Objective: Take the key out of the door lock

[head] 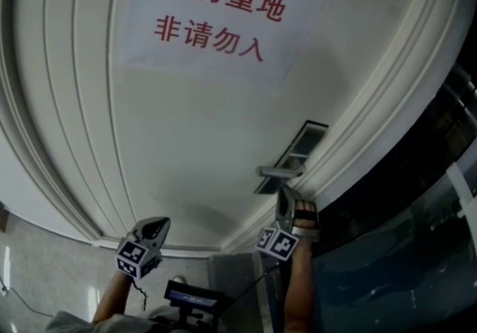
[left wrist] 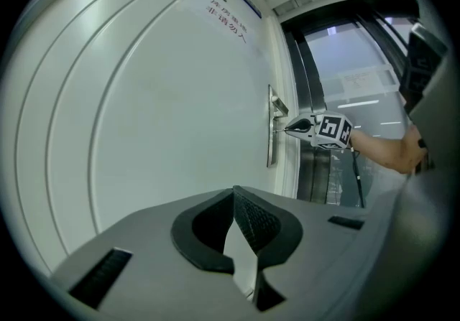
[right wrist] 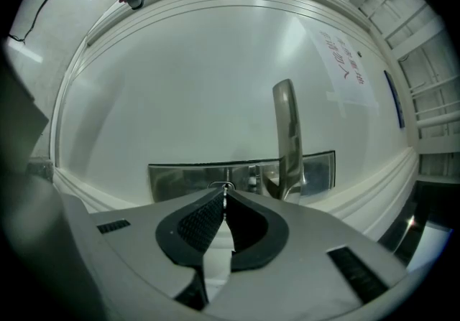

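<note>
The door (head: pixel 209 138) is big, white and smooth. Curved raised ridges run round its edge. Beside it on the right stands dark, shiny glass (head: pixel 417 249). A flat paper sign (head: pixel 216 15) with red writing is stuck high on the door.

A long, thin metal plate (right wrist: pixel 187 179) lies flat on the door near its right edge. It is shiny like a mirror. A slim metal handle (right wrist: pixel 287 133) with a rounded end sticks out of this plate.

The right gripper (right wrist: pixel 224 194) is grey and smooth, with black pads (right wrist: pixel 198 222) that have a bumpy grid on them. It points level at the plate. A cube with black and white squares (head: pixel 277 242) sits on its back end. Its jaws are pressed nearly together and are pinching the key (right wrist: pixel 221 185). Only the key's small, round metal head shows, right at the jaw tips. The key is still in the lock in the plate, just beside the foot of the handle.

The left gripper (left wrist: pixel 233 194) has the same shape and the same black pads. It is held well apart from the plate, off to the left and away from the door. Its jaws are pressed together at the tip with nothing between them.
</note>
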Available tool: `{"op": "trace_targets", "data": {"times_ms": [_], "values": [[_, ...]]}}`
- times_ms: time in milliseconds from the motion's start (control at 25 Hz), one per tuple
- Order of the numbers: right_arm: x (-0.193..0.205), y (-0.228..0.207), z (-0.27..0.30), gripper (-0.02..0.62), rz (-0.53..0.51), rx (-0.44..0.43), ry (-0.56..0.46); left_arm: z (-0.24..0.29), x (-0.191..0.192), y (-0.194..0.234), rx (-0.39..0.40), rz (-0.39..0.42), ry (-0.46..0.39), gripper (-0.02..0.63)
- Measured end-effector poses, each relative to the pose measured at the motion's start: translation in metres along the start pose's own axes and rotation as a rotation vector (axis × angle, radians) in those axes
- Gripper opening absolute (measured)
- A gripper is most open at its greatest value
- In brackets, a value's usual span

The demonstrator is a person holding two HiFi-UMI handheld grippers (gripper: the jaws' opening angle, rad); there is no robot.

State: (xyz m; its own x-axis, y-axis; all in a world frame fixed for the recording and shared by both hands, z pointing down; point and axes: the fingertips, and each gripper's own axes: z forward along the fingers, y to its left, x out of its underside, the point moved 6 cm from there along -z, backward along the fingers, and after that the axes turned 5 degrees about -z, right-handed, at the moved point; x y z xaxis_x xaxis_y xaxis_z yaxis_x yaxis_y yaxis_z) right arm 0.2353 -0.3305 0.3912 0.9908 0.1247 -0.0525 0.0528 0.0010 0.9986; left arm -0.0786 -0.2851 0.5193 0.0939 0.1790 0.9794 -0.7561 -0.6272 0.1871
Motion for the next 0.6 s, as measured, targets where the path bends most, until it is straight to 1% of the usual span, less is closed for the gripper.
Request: {"op": "trace_targets", "data": {"times_ms": [600], "values": [[0.001, -0.001, -0.001, 0.020, -0.020, 0.002, 0.002, -0.018, -0.004, -0.002, -0.029, 0.013, -0.017, 0.006]]}}
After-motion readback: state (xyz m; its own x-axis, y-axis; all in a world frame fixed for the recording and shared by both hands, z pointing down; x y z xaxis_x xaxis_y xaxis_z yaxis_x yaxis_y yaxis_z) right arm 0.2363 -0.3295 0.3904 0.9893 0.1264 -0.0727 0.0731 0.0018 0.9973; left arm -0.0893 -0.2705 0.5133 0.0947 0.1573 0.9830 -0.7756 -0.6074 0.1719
